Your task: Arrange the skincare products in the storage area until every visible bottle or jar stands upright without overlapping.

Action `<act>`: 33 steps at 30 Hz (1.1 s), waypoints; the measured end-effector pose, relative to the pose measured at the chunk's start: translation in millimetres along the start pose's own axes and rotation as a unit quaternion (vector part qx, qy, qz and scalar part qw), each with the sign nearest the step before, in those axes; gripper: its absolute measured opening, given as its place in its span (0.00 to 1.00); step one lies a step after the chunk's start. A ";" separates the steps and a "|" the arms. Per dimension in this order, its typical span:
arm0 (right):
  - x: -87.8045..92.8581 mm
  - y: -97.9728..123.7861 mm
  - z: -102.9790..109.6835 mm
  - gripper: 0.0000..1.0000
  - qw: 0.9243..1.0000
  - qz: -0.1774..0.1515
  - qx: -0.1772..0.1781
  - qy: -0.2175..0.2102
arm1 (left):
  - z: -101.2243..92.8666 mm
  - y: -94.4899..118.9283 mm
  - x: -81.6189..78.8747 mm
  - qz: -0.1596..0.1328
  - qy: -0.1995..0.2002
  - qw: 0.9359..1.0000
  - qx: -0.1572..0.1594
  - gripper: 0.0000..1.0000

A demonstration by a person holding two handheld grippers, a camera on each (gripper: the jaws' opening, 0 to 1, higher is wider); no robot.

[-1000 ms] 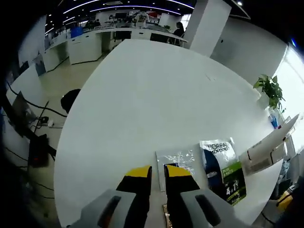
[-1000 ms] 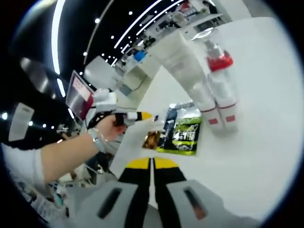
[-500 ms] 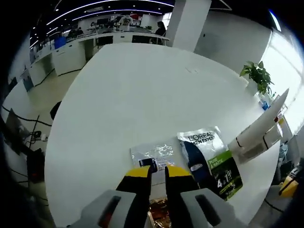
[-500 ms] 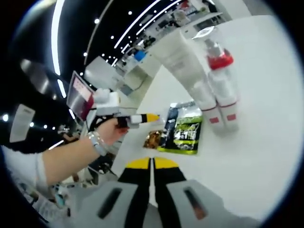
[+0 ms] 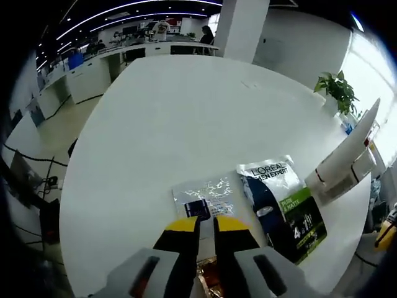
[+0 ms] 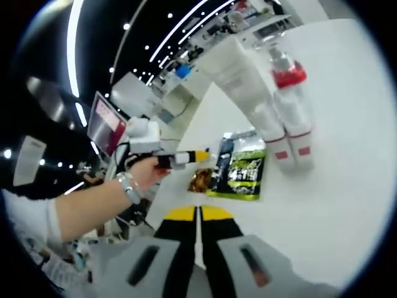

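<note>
A large white counter [image 5: 186, 118] fills an open office with curved ceiling light strips [image 5: 142, 6], a white pillar [image 5: 242, 28], white cabinets [image 5: 93, 74], a potted plant [image 5: 338, 93] and bright windows [image 5: 378, 87].

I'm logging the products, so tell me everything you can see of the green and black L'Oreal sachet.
The green and black L'Oreal Men Expert sachet is a flat, glossy foil pouch with a white top band, a dark panel and a lime green lower part. It lies flat on the white table, beside a silver sachet, with its far edge near two standing white tubes.

big white round table [image 5: 186, 118], three flat sachets [image 5: 285, 202] near its edge, a white tube [image 6: 245, 87] and red-capped bottle [image 6: 291, 112] standing further in.
</note>
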State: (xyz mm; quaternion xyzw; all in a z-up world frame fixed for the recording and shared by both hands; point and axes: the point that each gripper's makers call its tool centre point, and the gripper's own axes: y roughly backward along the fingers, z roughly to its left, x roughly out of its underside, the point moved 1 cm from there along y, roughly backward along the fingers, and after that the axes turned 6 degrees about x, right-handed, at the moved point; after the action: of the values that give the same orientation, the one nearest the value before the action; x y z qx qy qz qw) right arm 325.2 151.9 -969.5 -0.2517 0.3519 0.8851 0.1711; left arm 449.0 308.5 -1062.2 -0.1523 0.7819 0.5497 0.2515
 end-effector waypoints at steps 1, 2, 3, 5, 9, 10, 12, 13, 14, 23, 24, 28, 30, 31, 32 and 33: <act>0.5 0.1 0.0 0.01 1.000 0.001 0.001 0.000 | 0.2 -0.1 -0.1 0.000 0.000 1.000 0.000 0.09; 0.7 0.0 -0.2 0.01 1.000 0.001 0.001 0.000 | 0.3 0.1 -0.3 -0.001 0.000 1.000 0.001 0.09; 1.2 -0.1 -0.8 0.01 1.000 0.002 0.002 0.000 | 0.3 0.0 -0.4 -0.001 0.001 1.000 0.001 0.09; 1.7 -0.4 -1.0 0.01 1.000 0.003 0.003 0.001 | 0.0 -0.2 -0.5 -0.002 -0.001 1.000 0.000 0.09; 2.6 -0.8 -1.1 0.01 1.000 0.005 0.004 0.004 | -0.4 -0.8 -1.0 -0.001 -0.012 1.000 -0.003 0.09; 2.8 -0.8 -1.0 0.01 1.000 0.005 0.004 0.004 | 0.1 -1.0 -1.4 -0.002 -0.011 1.000 -0.003 0.09; 3.0 -0.8 -0.9 0.01 1.000 0.006 0.002 0.002 | 0.2 -1.5 -2.1 -0.003 -0.010 1.000 -0.003 0.09; 3.1 -0.9 -0.9 0.01 1.000 0.006 0.002 0.001 | 0.3 -1.7 -2.3 -0.004 -0.009 1.000 -0.002 0.09; 3.8 -1.3 -0.7 0.01 1.000 0.008 0.001 0.000 | 0.4 -1.6 -2.4 -0.005 -0.008 1.000 -0.002 0.09; 4.9 -1.3 -0.1 0.01 1.000 0.011 0.000 0.001 | 0.1 -2.0 -3.1 -0.005 -0.010 1.000 0.002 0.09; 4.8 -1.3 -0.2 0.01 1.000 0.011 0.000 0.001 | 0.3 -2.2 -3.4 -0.005 -0.010 1.000 0.002 0.09; 5.1 -1.1 -0.5 0.01 1.000 0.012 0.000 0.000 | 0.3 -2.2 -3.7 -0.003 -0.005 1.000 0.005 0.09; 4.8 -1.0 -0.7 0.01 1.000 0.011 0.000 -0.001 | -1.4 -1.9 -3.6 -0.002 -0.004 1.000 0.009 0.10; 4.7 -1.0 -0.5 0.01 1.000 0.011 0.000 -0.001 | -1.6 -1.7 -3.6 -0.002 -0.004 1.000 0.009 0.11; 4.6 -1.0 -0.3 0.01 1.000 0.011 -0.001 -0.001 | -2.8 -0.5 -4.1 -0.001 -0.004 1.000 0.010 0.12; 4.7 -1.0 -0.3 0.01 1.000 0.011 -0.001 -0.001 | -3.9 0.9 -5.4 -0.002 -0.004 1.000 0.012 0.13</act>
State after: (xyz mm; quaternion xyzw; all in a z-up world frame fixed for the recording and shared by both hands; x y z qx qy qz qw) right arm 321.9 153.0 -972.8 -0.2469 0.3538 0.8876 0.1613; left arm 452.2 305.0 -1057.5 -0.1486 0.7870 0.5407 0.2574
